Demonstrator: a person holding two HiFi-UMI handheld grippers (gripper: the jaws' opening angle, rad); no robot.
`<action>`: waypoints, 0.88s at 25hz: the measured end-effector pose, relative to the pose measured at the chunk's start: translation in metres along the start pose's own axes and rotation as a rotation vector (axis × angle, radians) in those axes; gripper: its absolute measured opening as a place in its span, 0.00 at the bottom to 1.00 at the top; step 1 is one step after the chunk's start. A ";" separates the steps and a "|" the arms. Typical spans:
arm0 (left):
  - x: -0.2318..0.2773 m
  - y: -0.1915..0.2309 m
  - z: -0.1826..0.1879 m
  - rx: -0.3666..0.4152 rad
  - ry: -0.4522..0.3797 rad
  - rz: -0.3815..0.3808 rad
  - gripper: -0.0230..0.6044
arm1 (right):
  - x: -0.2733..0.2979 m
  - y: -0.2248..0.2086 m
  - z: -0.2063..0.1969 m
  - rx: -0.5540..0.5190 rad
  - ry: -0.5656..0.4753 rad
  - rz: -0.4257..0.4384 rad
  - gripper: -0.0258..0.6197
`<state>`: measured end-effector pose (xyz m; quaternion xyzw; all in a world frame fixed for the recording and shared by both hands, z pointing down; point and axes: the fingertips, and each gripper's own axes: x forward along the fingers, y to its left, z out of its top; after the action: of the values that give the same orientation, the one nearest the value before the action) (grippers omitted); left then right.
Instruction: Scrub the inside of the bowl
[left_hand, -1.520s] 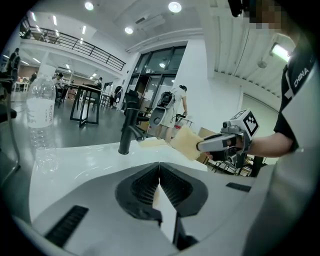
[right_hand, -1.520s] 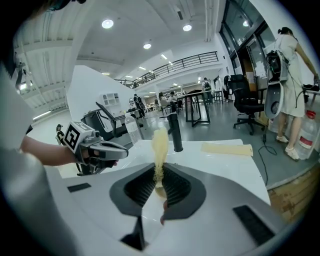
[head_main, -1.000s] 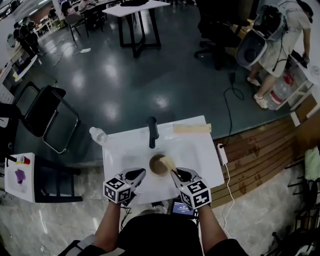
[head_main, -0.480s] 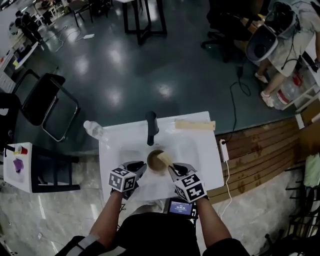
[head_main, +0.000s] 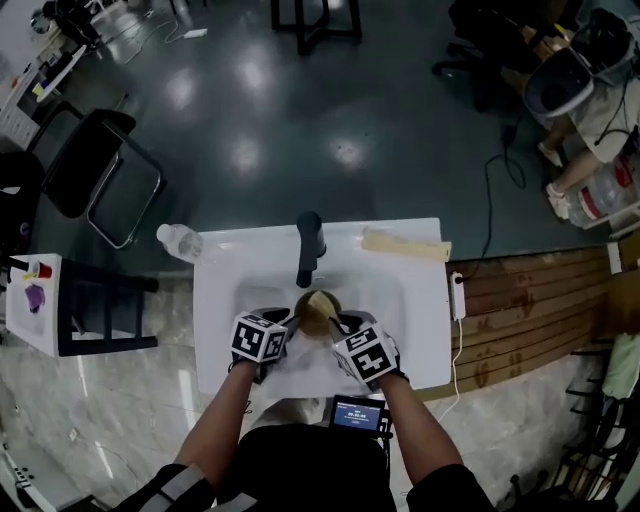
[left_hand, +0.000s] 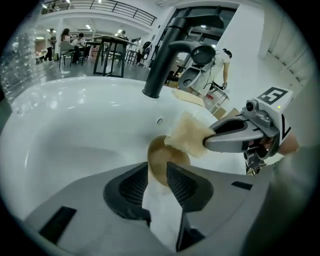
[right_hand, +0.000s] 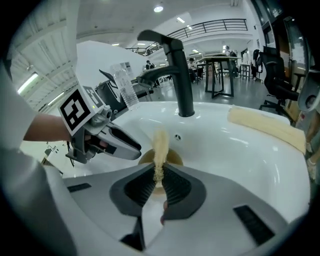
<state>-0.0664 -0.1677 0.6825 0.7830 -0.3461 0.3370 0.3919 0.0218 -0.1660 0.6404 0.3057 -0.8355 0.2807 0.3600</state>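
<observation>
**Bowl pinned by its rim, pad at the mouth**

Left gripper view: the left tongs (left_hand: 157, 172) are closed on the near rim of the brown round bowl (left_hand: 161, 159), which looks tipped up toward the camera. The beige scrub pad (left_hand: 186, 137) touches its upper edge at 1 o'clock. That bite is narrow. A hard push from the pad could twist the bowl out of the jaws, and the glossy basin would probably let it skate.

Right gripper view: the right tongs (right_hand: 159, 177) pinch only the pad's lower edge, so the pad stands up thin between the jaws. Held like that, it may fold or pull free under scrubbing pressure. The black tap (right_hand: 180, 75) stands close at 12 o'clock and a wide stroke could knock it.

Head view: the bowl sits in the middle of the white moulded sink basin (head_main: 385, 290), with the left tongs at its 7 o'clock and the right at 5 o'clock. On the white counter (head_main: 425, 335), 1 clear plastic bottle (head_main: 180, 242) lies at 10 o'clock and 1 pale beige strip (head_main: 405, 245) at 1 o'clock. Beyond is a dark glossy floor (head_main: 300, 120), with a black chair (head_main: 95, 175) at 10 o'clock and a person (head_main: 590, 120) at 2 o'clock.
</observation>
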 end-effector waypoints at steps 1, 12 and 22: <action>0.003 0.002 -0.002 -0.005 0.014 0.004 0.19 | 0.005 -0.001 -0.002 0.000 0.020 0.003 0.10; 0.023 0.012 -0.007 -0.026 0.109 0.029 0.19 | 0.054 -0.013 -0.021 -0.046 0.201 -0.006 0.10; 0.033 0.007 -0.012 -0.010 0.111 -0.002 0.15 | 0.072 -0.021 -0.012 -0.041 0.251 -0.026 0.10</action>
<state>-0.0576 -0.1705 0.7175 0.7612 -0.3249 0.3779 0.4149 0.0018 -0.1933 0.7083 0.2714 -0.7853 0.2952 0.4716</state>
